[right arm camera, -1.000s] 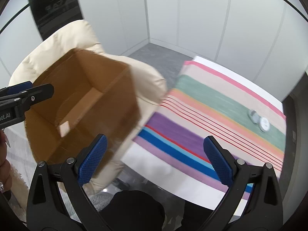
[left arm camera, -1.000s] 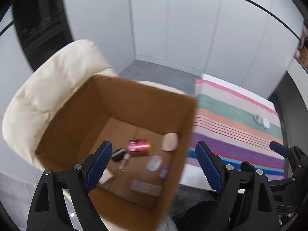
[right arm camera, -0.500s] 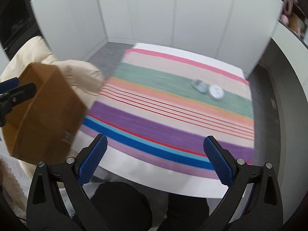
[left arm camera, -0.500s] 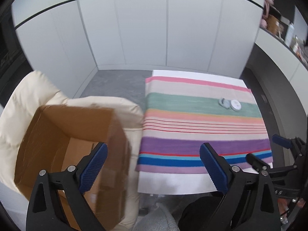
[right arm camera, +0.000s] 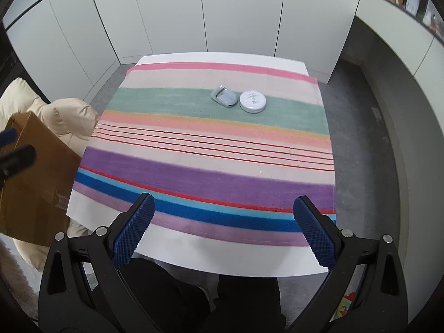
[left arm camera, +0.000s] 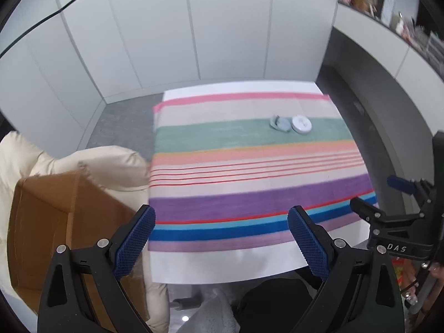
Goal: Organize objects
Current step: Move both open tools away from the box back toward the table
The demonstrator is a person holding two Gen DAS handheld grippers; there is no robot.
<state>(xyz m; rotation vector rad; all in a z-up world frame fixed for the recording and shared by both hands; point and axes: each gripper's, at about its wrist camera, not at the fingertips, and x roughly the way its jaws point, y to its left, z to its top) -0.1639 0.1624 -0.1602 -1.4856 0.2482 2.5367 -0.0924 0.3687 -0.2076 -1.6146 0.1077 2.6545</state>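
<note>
We see a round white tin touching a squarish grey case on the cloth's green stripe.

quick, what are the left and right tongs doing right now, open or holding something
Left tongs: open, holding nothing, above the table's near edge.
Right tongs: open, holding nothing, above the striped cloth.
</note>
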